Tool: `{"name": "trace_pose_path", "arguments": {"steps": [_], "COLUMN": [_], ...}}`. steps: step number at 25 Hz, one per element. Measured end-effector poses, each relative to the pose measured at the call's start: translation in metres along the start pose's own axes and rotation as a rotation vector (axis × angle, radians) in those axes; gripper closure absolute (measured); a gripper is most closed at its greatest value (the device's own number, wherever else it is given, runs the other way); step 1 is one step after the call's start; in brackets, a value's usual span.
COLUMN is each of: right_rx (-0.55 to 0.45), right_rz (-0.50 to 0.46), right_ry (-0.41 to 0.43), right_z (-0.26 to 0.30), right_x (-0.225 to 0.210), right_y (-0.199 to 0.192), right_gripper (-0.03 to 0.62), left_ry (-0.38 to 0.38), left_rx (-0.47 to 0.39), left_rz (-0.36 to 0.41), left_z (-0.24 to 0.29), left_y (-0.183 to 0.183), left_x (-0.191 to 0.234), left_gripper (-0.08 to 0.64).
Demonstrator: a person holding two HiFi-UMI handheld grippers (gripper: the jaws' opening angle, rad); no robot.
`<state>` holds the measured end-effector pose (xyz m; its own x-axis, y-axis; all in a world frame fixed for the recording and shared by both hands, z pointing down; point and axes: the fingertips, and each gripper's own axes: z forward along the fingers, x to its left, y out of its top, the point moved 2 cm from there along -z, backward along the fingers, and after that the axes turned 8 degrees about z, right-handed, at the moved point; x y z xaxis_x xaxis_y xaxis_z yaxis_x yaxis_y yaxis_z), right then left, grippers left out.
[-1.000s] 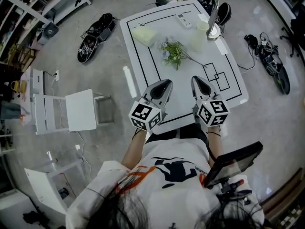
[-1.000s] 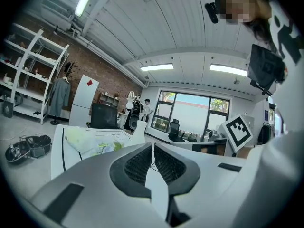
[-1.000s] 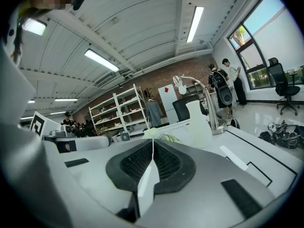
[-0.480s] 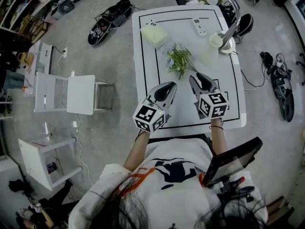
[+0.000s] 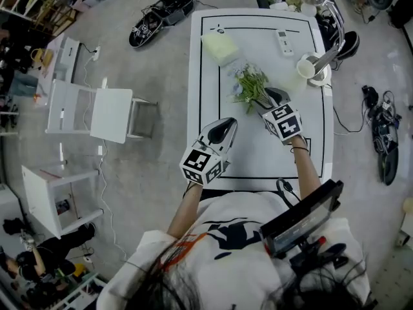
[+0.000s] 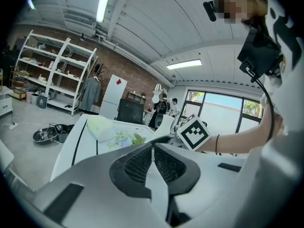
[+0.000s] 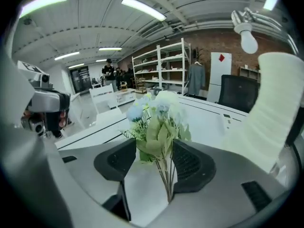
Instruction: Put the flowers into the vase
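Right hand-held gripper (image 5: 266, 97), ribbed jaws just opening, wiry-stemmed flowers (image 7: 159, 122) between, left hand-held gripper (image 5: 226, 125) jaws together

White chair (image 5: 111, 113) L of table (image 5: 258, 154); remote (image 5: 284, 42), lamp (image 5: 326, 55) on it.

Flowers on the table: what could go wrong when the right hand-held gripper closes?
The right hand-held gripper has just been opening its jaws, with the flowers between them. The thin stems lie near one pad, so closing may catch only some. The vase stands close beside; a swing could knock it over.
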<state>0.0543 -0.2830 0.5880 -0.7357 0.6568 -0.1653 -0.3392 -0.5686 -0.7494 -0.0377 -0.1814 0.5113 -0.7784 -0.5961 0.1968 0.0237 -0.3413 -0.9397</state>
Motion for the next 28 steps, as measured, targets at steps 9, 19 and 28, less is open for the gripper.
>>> {"name": "trace_pose_path", "arguments": {"steps": [9, 19, 28], "right_rx": [0.213, 0.228, 0.005], "right_rz": [-0.315, -0.282, -0.047], "right_ry": [-0.004, -0.032, -0.032], "right_z": [0.044, 0.049, 0.005], "right_x": [0.006, 0.010, 0.023], "right_y": [-0.003, -0.007, 0.014], "right_gripper": [0.359, 0.520, 0.534], "left_ry": [0.002, -0.001, -0.002], "left_rx": [0.004, 0.020, -0.010], "left_rz": [-0.025, -0.021, -0.033], "left_z": [0.004, -0.002, -0.014], "left_y": [-0.003, -0.007, 0.004], "left_x": [0.005, 0.010, 0.018], "left_gripper": [0.549, 0.549, 0.549]}}
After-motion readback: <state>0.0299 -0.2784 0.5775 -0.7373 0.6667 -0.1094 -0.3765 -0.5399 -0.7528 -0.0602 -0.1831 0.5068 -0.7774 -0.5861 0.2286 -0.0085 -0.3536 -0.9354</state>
